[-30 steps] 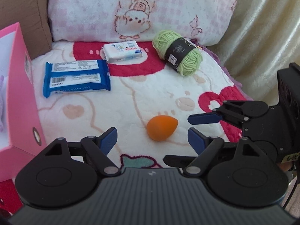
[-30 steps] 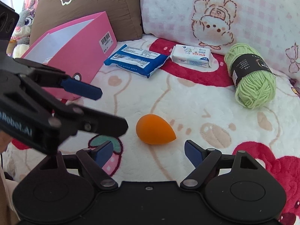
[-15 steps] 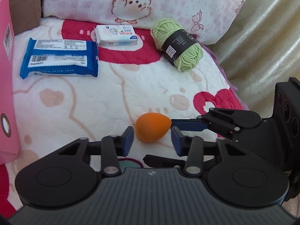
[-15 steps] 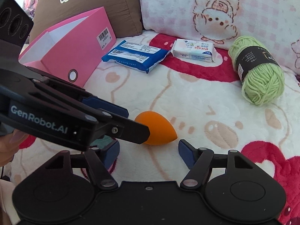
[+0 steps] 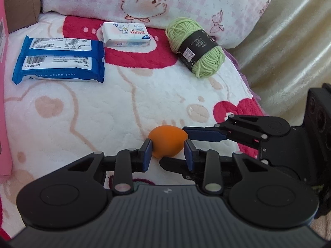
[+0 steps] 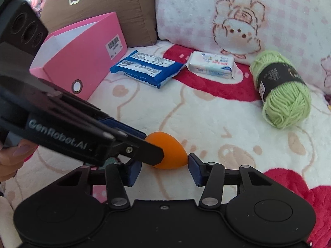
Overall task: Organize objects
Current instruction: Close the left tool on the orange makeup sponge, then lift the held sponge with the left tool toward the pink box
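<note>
Pinching the orange egg-shaped sponge (image 5: 168, 140) low in the middle of the left wrist view, the left hand-held gripper (image 5: 168, 152) has its blue pads pressed against both flanks, and its jaws are closing the last little way. The sponge lies on a plush blanket (image 5: 86, 111) with pink and red prints, not yet lifted as far as I can judge.

From the lower right of that frame the right hand-held gripper (image 5: 187, 144) reaches in; its jaws are closing as well, with the sponge between them. In the right wrist view one pad (image 6: 193, 170) sits at the sponge's narrow end, while the other is hidden behind the left tool, so I cannot tell whether it presses.

Risks from here, as I judge them:
- Two tools crowding one small soft thing could knock fingers together and squeeze the sponge out sideways.
- Its rounded, tapering shape may let it slip forward from a tight pinch.
- Loose blanket pile could catch under a finger.

The pink file box (image 6: 82, 62), upper left, looks the likely destination.
</note>
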{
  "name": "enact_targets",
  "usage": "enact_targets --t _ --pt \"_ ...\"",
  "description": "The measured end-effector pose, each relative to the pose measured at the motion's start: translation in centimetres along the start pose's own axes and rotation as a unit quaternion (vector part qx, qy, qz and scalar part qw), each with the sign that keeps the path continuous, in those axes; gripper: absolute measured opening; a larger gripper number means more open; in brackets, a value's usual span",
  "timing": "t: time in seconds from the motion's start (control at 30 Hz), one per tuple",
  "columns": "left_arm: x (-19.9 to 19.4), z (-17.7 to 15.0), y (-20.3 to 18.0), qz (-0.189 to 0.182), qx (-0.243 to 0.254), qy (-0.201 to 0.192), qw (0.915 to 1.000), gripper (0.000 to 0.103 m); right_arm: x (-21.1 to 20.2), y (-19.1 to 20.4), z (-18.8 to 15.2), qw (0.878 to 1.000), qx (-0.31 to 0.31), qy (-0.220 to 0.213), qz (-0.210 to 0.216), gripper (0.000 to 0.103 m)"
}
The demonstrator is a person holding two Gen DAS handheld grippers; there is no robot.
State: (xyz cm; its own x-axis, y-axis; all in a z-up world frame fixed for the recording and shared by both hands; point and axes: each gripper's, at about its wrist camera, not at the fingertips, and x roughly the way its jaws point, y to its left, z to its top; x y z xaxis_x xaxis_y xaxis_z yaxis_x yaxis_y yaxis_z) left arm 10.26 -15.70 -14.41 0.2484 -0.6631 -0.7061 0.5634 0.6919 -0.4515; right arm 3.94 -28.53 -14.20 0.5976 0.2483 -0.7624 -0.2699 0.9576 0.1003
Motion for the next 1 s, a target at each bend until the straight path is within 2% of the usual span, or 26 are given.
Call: enact_targets --t 0.07,0.57,1.0 --pt "0.4 0.0 0.1 0.008 0.002 0.004 1.0 0.032 0.3 0.0 -0.2 1.0 0.004 0.001 -0.002 0.054" --pt "-0.2 -0.4 0.6 -0.007 -0.005 0.009 0.9999 0.032 -0.2 2.1 0.0 0.999 -0.042 -0.005 -0.014 0.052" --pt "-1.8 -1.0 0.6 -0.007 -0.011 0.015 0.9998 0.033 -0.8 3.4 0.2 0.999 -0.052 0.002 0.003 0.052"
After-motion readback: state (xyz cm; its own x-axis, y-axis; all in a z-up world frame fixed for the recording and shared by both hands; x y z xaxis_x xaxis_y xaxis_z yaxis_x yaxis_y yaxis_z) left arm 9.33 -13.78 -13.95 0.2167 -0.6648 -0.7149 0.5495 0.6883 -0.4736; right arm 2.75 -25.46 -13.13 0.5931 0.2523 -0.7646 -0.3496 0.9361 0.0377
